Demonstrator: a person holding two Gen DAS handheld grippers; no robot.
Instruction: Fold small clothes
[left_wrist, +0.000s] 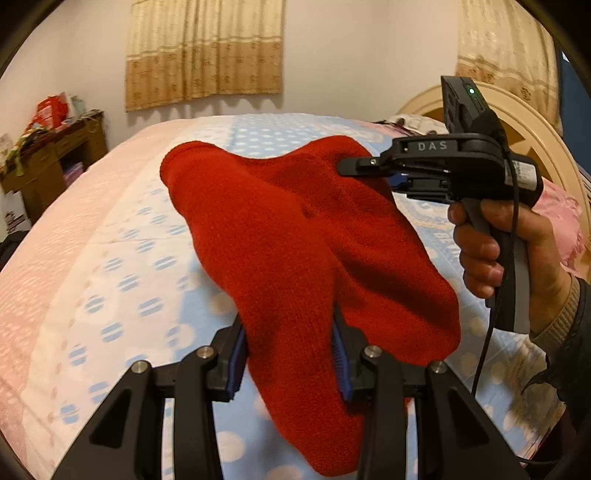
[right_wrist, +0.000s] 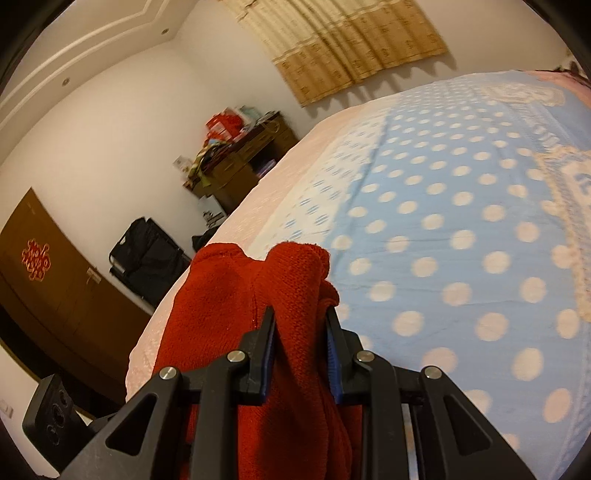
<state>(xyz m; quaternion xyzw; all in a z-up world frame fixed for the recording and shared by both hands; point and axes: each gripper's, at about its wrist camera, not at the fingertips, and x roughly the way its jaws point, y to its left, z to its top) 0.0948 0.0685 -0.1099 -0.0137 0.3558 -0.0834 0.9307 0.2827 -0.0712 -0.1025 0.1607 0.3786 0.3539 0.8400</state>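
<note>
The room is lit warm and yellowish, fairly bright. Soft shadows are seen under the curtain (left_wrist: 205, 51). The bed (right_wrist: 461, 206) is bent round by the lens, corners are darkened, and its dots are a little blurred

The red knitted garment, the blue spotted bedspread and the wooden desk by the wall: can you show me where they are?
red knitted garment (left_wrist: 280, 236), left wrist view, middle of the knit.
blue spotted bedspread (right_wrist: 461, 206), right wrist view, bare spotted part.
wooden desk (right_wrist: 240, 170), right wrist view, its front.
</note>
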